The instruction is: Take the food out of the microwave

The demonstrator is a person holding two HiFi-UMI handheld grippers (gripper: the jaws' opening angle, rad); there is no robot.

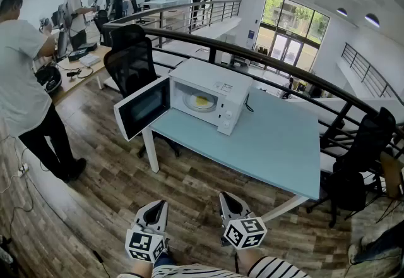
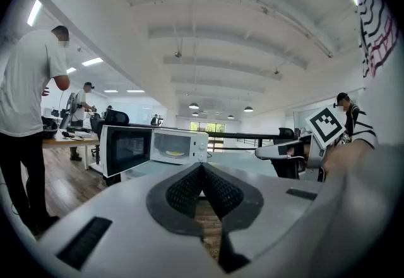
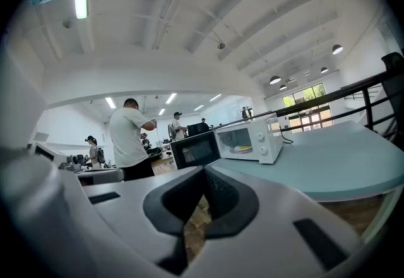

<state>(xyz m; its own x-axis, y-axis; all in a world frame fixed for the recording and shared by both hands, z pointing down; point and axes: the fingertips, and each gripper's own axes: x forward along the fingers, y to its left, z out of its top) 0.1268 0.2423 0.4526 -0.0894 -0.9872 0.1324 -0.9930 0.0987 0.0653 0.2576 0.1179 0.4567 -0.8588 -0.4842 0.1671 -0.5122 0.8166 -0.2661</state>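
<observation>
A white microwave (image 1: 214, 90) stands on the far left part of a pale blue table (image 1: 271, 144), its door (image 1: 142, 108) swung wide to the left. Inside it a white plate with yellow food (image 1: 201, 102) rests on the turntable; the same food (image 2: 174, 153) shows in the left gripper view and as a small yellow patch (image 3: 243, 149) in the right gripper view. My left gripper (image 1: 156, 206) and right gripper (image 1: 229, 201) hang side by side over the wooden floor, well short of the table. Both are shut with nothing between the jaws.
A person in a white shirt (image 1: 25, 93) stands at the left by a wooden desk (image 1: 76, 71). Black office chairs (image 1: 131, 59) sit behind the microwave door and at the right (image 1: 360, 157). A black railing (image 1: 265, 59) runs behind the table.
</observation>
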